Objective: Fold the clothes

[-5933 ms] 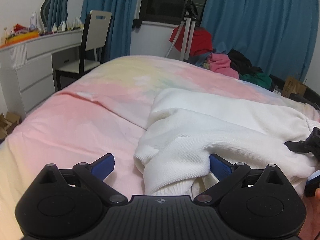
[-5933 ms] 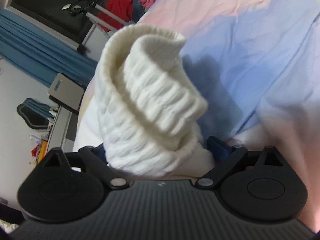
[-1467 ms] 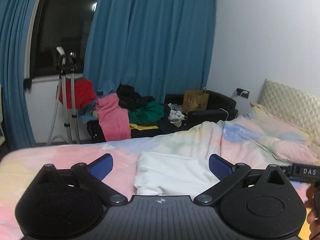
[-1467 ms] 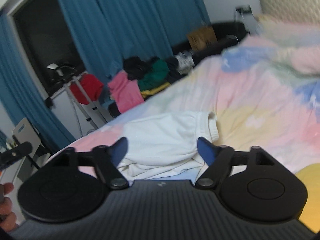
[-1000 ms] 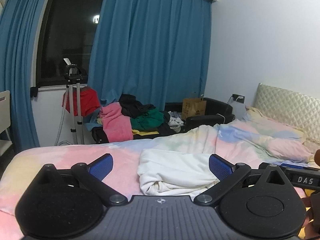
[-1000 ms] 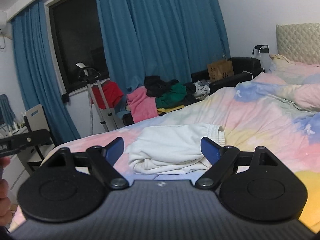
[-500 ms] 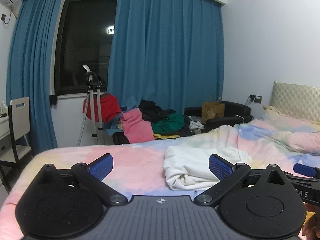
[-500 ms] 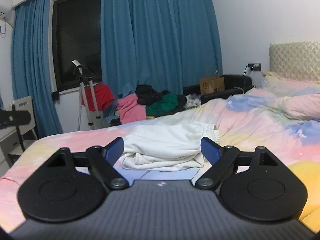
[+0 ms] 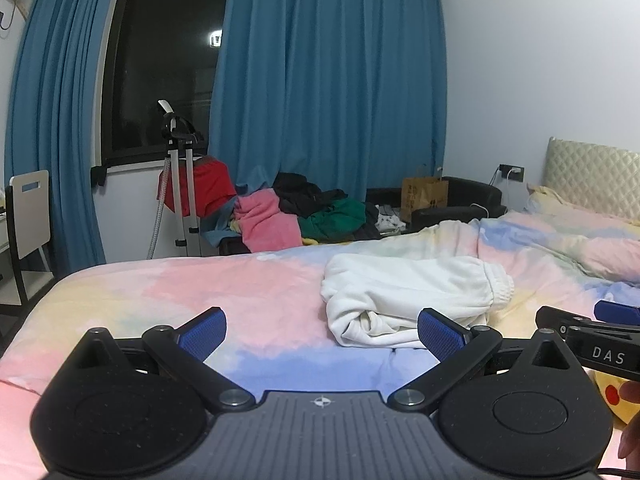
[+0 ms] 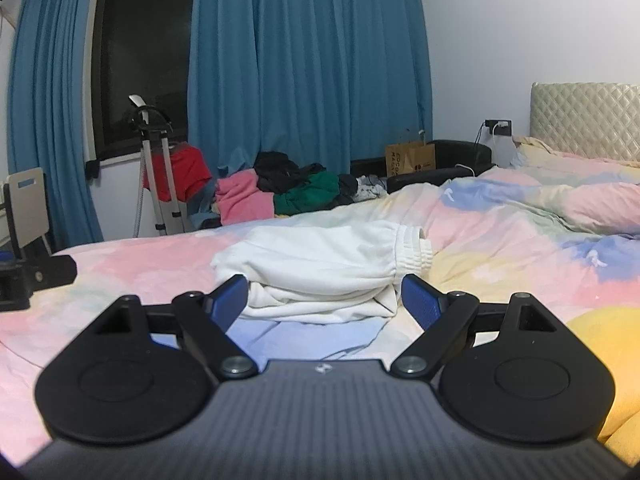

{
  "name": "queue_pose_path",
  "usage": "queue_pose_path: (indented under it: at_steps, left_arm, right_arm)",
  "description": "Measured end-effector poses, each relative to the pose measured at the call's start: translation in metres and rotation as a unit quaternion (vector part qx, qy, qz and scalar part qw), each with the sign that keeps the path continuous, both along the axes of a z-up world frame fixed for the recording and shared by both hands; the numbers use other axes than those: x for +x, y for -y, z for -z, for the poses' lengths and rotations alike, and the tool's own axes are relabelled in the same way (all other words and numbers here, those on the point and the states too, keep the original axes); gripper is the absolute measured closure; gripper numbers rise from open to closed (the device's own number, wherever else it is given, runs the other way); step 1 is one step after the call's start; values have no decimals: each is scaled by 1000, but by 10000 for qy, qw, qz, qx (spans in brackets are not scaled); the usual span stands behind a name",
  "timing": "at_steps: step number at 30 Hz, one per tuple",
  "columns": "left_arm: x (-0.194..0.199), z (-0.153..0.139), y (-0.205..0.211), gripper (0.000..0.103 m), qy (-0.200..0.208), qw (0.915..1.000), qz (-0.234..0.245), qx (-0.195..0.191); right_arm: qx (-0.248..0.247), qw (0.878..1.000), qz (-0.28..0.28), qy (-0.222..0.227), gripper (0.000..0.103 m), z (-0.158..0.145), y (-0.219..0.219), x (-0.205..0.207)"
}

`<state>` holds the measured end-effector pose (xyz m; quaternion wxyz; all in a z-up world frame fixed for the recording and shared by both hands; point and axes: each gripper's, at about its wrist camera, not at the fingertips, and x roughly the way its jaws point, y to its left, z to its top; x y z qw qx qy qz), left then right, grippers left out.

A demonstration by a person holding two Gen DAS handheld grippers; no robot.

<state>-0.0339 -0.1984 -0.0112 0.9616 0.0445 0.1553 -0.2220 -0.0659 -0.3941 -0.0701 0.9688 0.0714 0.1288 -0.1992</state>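
Observation:
A folded white garment (image 9: 408,292) (image 10: 324,268) lies on the pastel bedspread (image 9: 224,296) (image 10: 500,256), its elastic waistband to the right. My left gripper (image 9: 322,330) is open and empty, a little short of the garment, which lies ahead and to the right of its centre. My right gripper (image 10: 324,300) is open too, with the garment's near edge just beyond its blue pads and nothing between them. The right gripper's tip (image 9: 600,320) shows at the right edge of the left wrist view. Part of the left gripper (image 10: 36,280) appears at the left of the right wrist view.
A heap of unfolded clothes (image 9: 304,208) (image 10: 288,192) lies beyond the bed's far side, beside a stand draped in red (image 9: 192,188). A chair (image 9: 28,216) stands at left. A yellow plush (image 10: 608,360) is at near right. Pillows and a headboard (image 10: 584,120) are at right.
Both grippers have sunk toward the bed and come level. The white garment now sits larger and closer in both views. Both grippers stay open and empty.

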Motion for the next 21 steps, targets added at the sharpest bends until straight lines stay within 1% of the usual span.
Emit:
queue_pose_path:
  at_steps: [8,21]
  left_arm:
    - [-2,3,1,1,-2,10000,52,33]
    - [-3,2,-3,1,-3,10000,61,-16]
  right_arm:
    - [-86,9999,46,-86,18,1,-3,2]
    - [-41,9999,56,-149,18,1,0,3]
